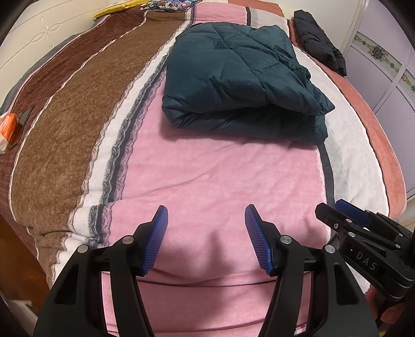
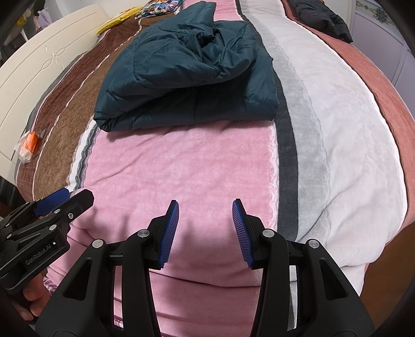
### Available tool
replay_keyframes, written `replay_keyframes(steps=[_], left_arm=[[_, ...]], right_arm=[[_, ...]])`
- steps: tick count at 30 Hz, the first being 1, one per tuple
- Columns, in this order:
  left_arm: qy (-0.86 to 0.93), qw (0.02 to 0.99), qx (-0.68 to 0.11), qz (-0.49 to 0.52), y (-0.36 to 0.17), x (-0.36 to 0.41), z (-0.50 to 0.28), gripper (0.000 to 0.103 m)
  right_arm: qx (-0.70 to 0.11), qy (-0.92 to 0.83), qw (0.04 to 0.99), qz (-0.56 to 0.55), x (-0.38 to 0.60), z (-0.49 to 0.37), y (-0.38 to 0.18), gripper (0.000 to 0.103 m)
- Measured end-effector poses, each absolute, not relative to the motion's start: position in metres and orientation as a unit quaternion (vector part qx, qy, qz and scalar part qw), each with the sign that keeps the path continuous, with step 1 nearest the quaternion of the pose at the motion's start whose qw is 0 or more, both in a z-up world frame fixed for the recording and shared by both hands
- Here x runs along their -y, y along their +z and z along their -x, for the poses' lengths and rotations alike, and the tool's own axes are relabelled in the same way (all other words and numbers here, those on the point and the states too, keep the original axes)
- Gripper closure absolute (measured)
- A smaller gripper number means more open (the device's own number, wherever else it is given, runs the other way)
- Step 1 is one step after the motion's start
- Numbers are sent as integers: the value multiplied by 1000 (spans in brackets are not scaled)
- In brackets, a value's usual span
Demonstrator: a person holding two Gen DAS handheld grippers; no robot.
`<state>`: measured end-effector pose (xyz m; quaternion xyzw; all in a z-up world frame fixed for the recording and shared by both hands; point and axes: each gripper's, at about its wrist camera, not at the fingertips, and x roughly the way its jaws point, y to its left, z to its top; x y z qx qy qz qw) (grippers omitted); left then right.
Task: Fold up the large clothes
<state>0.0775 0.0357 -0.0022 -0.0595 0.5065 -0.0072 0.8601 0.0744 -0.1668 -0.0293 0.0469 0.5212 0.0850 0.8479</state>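
Note:
A dark teal puffer jacket (image 1: 238,80) (image 2: 186,75) lies folded into a thick bundle on the striped blanket (image 1: 212,176) (image 2: 181,160) of the bed. My left gripper (image 1: 206,210) hovers over the pink stripe near the bed's front edge, well short of the jacket, open with nothing between its blue pads. My right gripper (image 2: 205,204) hangs beside it over the same stripe, also open and empty. Each gripper appears at the edge of the other's view: the right gripper (image 1: 345,210) and the left gripper (image 2: 67,197).
A black garment (image 1: 320,41) (image 2: 324,18) lies at the far right of the bed. An orange packet (image 1: 6,128) (image 2: 27,145) sits near the left edge. A yellow item (image 1: 116,9) and a patterned cloth (image 2: 158,6) lie at the far end. A white headboard (image 2: 39,72) stands left.

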Motion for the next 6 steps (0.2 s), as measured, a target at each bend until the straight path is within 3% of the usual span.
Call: replay_keyframes(steps=[6], left_arm=[[-7, 860, -508, 59, -4, -35, -78, 43]], right_arm=[[-521, 85, 848, -47, 167, -74, -29, 60]])
